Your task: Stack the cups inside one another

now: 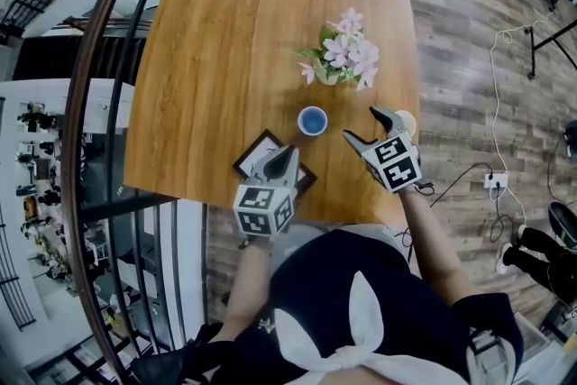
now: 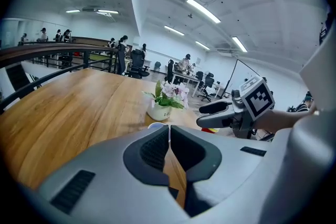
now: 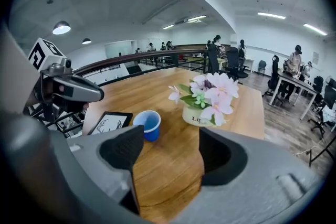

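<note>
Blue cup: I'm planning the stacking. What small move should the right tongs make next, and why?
Probably swing the right tongs a little left and forward: they are open and empty, and the blue cup stands upright just left of their gap, untouched.

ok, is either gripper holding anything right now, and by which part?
Nothing is held. The left gripper has its jaws shut together on nothing. The right gripper is open and empty, with the blue cup standing apart beyond it.
</note>
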A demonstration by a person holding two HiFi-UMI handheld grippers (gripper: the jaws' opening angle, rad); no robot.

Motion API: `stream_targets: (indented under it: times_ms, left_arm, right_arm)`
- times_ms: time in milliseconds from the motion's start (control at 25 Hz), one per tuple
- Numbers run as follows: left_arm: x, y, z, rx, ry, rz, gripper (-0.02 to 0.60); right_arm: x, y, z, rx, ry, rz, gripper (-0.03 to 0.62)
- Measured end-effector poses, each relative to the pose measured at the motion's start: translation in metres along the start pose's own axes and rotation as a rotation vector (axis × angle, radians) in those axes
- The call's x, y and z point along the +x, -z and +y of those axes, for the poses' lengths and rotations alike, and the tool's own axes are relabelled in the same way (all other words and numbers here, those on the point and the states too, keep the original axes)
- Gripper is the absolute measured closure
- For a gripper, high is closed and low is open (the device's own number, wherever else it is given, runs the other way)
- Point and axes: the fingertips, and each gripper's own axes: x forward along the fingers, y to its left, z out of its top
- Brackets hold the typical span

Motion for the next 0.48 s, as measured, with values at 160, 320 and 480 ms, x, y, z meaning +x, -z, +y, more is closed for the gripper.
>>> stream_targets:
  times_ms: [160,320,480]
  left_arm:
    - [-0.008,-0.001,0.009,-0.006,-0.006,-0.003,0.555]
    - [-0.013,0.000,0.022,-0.013,-0.014,0.002,0.555]
    - [-0.020,0.002,0.034,-0.014,-0.014,0.006,0.555]
  right_arm:
    - [0.011,-0.014,0.022,-0.010,-0.036,-0.005,0.267]
    - [0.025,-0.026,0.036,0.004,-0.055,-0.032,0.266]
    - [0.037,-0.033,0.051,0.008,-0.067,-0.036,0.266]
